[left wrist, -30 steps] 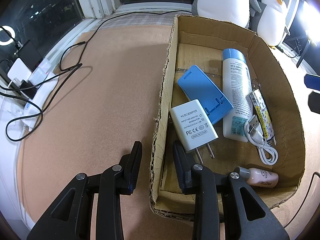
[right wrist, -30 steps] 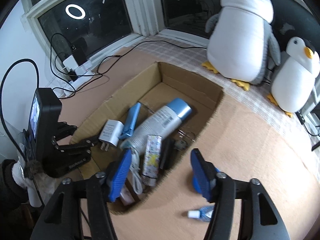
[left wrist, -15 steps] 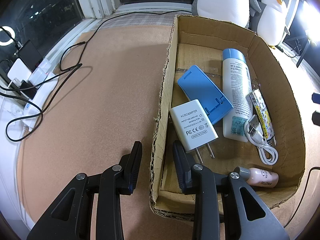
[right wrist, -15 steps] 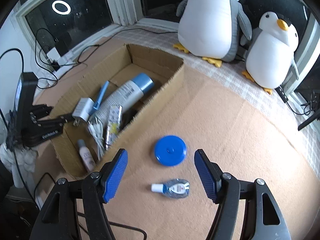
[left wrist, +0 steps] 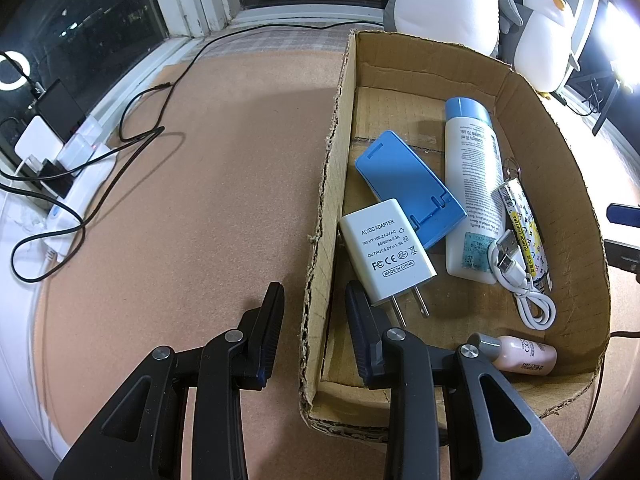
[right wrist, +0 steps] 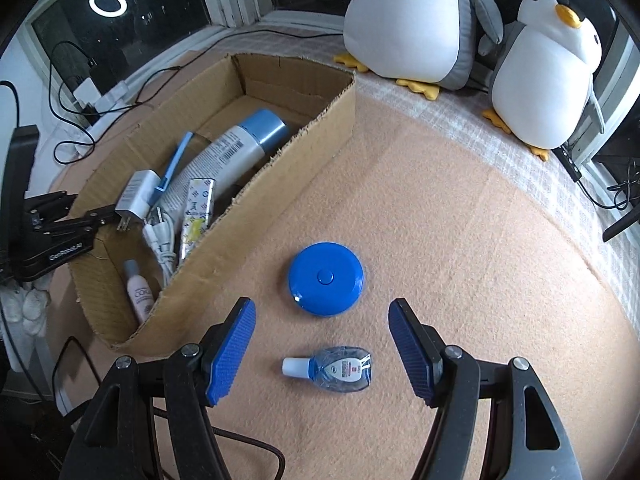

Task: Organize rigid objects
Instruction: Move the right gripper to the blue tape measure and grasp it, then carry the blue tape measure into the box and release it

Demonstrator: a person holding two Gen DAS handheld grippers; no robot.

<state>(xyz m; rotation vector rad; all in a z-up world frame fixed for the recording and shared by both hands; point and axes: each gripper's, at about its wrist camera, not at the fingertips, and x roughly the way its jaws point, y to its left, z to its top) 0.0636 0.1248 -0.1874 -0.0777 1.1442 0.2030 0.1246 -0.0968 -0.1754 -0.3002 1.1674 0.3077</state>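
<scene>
My left gripper is shut on the near left wall of the open cardboard box, one finger outside and one inside. In the box lie a white adapter, a blue stand, a white tube with a blue cap, a patterned lighter, a white cable and a small pink bottle. My right gripper hangs open over the mat to the right of the box. A blue round case lies just beyond its fingertips and a small clear bottle lies between them, untouched.
Two plush penguins stand at the back of the table. Black cables and a white power strip lie along the left by the window. A dark cord runs over the mat near my right gripper.
My right gripper has swung from above the box to the mat on its right and come lower, bringing the blue case and clear bottle under it. The left gripper has not moved.
</scene>
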